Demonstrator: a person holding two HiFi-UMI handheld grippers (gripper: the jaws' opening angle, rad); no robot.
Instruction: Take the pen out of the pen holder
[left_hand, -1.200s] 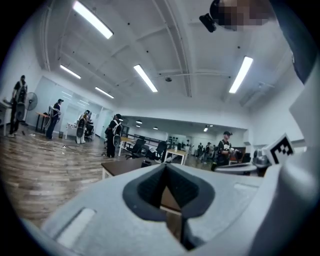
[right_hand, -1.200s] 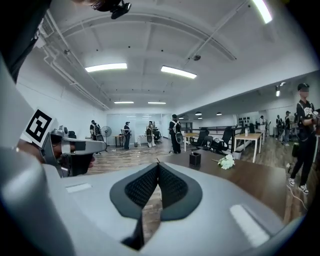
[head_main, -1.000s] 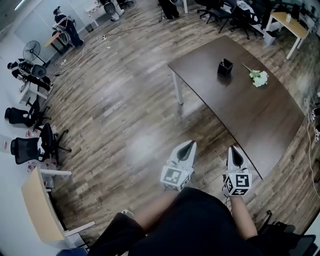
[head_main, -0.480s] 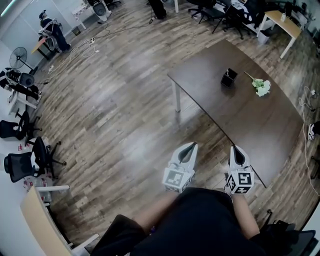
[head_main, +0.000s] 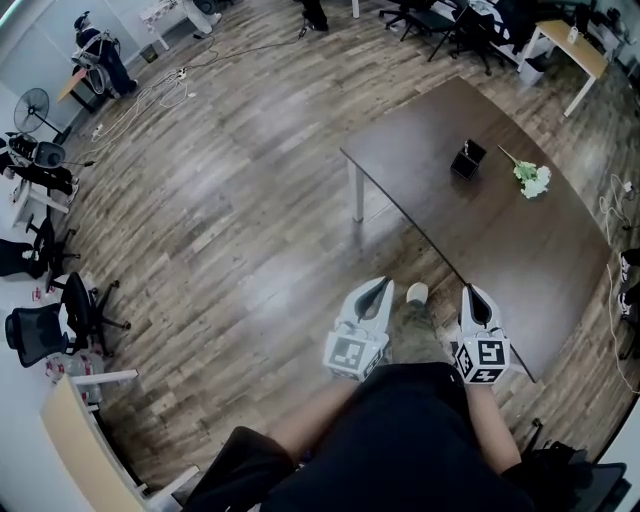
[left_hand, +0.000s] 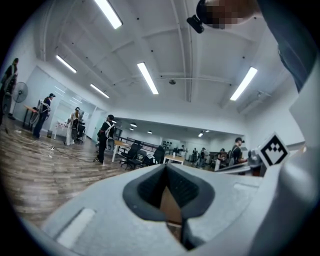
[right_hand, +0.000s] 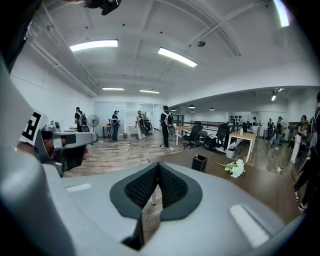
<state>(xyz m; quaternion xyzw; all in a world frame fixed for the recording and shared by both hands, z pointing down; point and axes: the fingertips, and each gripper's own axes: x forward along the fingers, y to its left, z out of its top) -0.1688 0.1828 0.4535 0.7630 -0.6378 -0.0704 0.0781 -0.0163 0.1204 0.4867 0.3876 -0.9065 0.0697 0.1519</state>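
Far along the dark counter (head_main: 500, 250), toward its far end, the black pen holder (head_main: 468, 160) stands upright, with a sprig of white flowers (head_main: 535, 180) lying just to its right. From where the person stands it is well apart from both tools. The pen itself is too small to make out at this range; I would guess it sits upright in the holder, so it would come out by a straight lift.

The left gripper (head_main: 374, 287) is out over the wooden floor, left of the counter's near edge, its jaws pressed together with nothing between them. The right gripper (head_main: 474, 293) is held close by that near edge, jaws likewise together and empty. In the right gripper view, the holder sits ahead and a little right of the line of its jaws.

The right hand looks the nearer one. Either way, the jaws would need to part before any grasp.
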